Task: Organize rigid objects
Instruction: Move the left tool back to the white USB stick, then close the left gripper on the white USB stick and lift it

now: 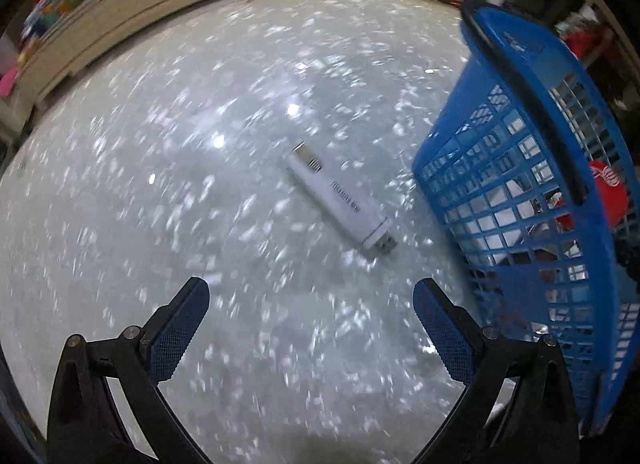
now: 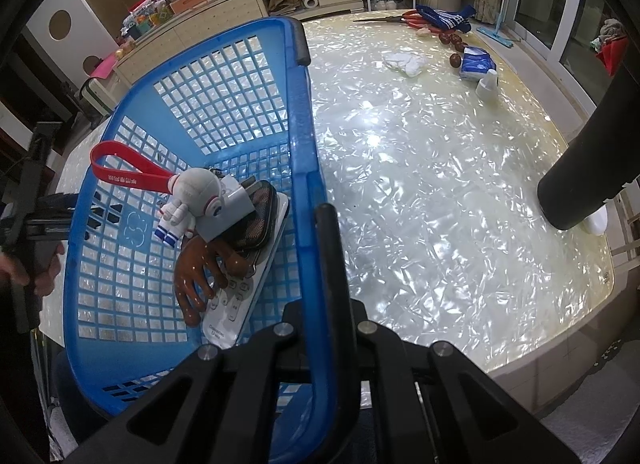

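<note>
Spread wide and empty, the left tongs point(image 1: 310, 306) are held just short of the white USB stick point(image 1: 341, 204) on the bench point(image 1: 160, 184), ahead and slightly right. Its long axis is seen to run diagonally, plug end nearer (beside the blue basket point(image 1: 520, 168)); the right tongs point(image 2: 332, 232) are pinched on the basket's black handle point(image 2: 334, 264).

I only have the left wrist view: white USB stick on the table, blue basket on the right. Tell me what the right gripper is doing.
Observer: The right gripper is shut on the basket's black handle, holding the blue basket tilted.
Operator: List what's already in it.
Observer: An astronaut figure on a red strap, a brown hand-shaped toy, a white remote and a dark pouch.
Operator: Report what's on the table beyond the basket.
Observer: At the far end lie a white cloth, a blue tissue pack and red-handled scissors.
</note>
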